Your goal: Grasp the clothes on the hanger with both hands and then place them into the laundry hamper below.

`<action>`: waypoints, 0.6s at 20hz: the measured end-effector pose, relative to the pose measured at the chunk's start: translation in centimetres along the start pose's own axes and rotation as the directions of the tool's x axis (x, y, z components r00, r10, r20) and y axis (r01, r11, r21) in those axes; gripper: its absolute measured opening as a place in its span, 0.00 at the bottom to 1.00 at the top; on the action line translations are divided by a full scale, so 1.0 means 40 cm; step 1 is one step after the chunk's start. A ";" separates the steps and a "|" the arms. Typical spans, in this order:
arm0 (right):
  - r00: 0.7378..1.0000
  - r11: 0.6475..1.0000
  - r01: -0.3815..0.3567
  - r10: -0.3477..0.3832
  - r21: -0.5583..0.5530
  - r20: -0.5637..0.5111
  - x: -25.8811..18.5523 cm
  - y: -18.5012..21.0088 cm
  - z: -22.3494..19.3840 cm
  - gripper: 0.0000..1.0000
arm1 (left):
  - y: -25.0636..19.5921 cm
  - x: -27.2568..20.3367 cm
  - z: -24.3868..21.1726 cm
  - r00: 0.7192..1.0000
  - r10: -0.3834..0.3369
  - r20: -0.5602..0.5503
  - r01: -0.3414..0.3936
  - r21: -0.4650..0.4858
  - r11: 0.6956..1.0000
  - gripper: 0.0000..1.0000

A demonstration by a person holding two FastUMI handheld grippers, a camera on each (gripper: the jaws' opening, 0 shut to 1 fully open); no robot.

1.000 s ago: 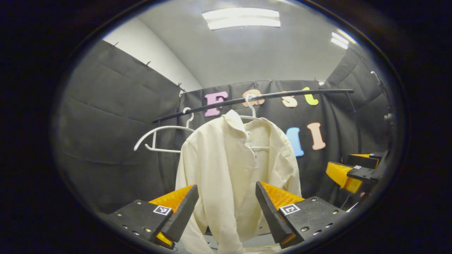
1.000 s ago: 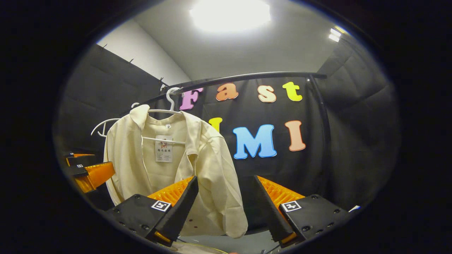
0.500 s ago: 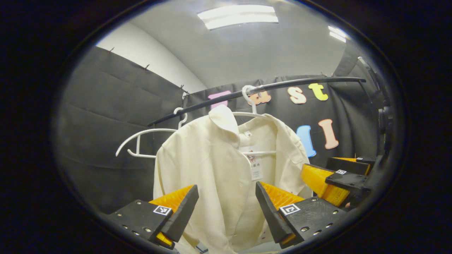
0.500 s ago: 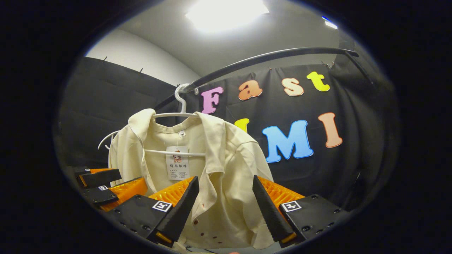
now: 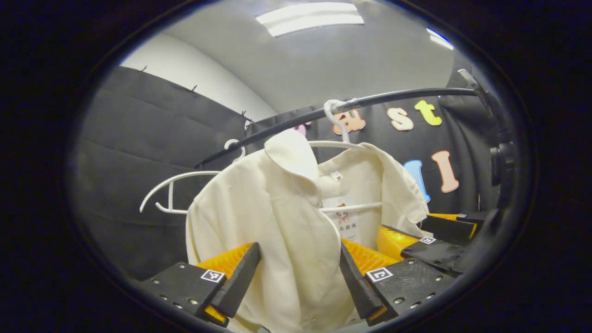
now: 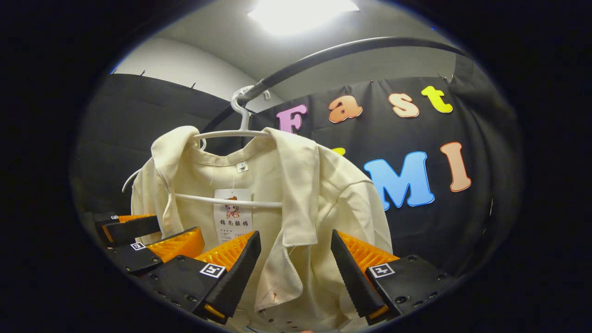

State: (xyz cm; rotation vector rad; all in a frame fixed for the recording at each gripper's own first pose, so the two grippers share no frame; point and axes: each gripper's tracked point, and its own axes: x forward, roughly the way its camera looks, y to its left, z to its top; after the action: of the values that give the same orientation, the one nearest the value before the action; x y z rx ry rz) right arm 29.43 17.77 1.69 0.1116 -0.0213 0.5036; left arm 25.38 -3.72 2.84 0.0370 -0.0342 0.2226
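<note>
Empty white hanger (image 5: 172, 192) on black rail (image 5: 286, 122), ceiling light (image 5: 310, 12) overhead.

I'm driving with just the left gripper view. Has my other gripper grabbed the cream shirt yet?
Observer: Not yet. In the right gripper view, the right gripper has its fingers open, and the front edge of the cream collared cloth shirt hangs loose between them.
Operator: Is that paper thing inside the shirt stuck to something?
Observer: From that side the whole white paper tag shows. It hangs inside the open front, crossing the lower bar of the white plastic hanger.
</note>
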 end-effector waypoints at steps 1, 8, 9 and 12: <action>1.000 1.000 0.003 -0.003 -0.006 -0.008 0.014 0.002 -0.005 0.96 | 0.006 0.010 -0.005 1.000 0.016 -0.004 -0.016 0.010 1.000 0.95; 0.998 1.000 0.028 -0.027 0.014 -0.062 0.090 -0.003 -0.038 0.78 | 0.038 0.051 -0.011 0.997 0.074 -0.004 -0.074 0.025 0.997 0.90; 0.997 1.000 0.024 -0.023 0.018 -0.076 0.095 0.000 -0.042 0.75 | 0.045 0.056 -0.010 0.996 0.089 -0.005 -0.089 0.031 0.996 0.84; 0.995 0.999 0.036 -0.033 0.027 -0.093 0.109 -0.011 -0.043 0.50 | 0.048 0.064 -0.013 0.995 0.101 -0.014 -0.100 0.050 0.994 0.53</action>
State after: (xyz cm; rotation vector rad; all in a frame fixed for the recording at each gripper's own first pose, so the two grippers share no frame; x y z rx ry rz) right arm 33.46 19.68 0.15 0.1166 0.0784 0.4739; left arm 27.47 -1.24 2.48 0.0824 -0.0139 0.3242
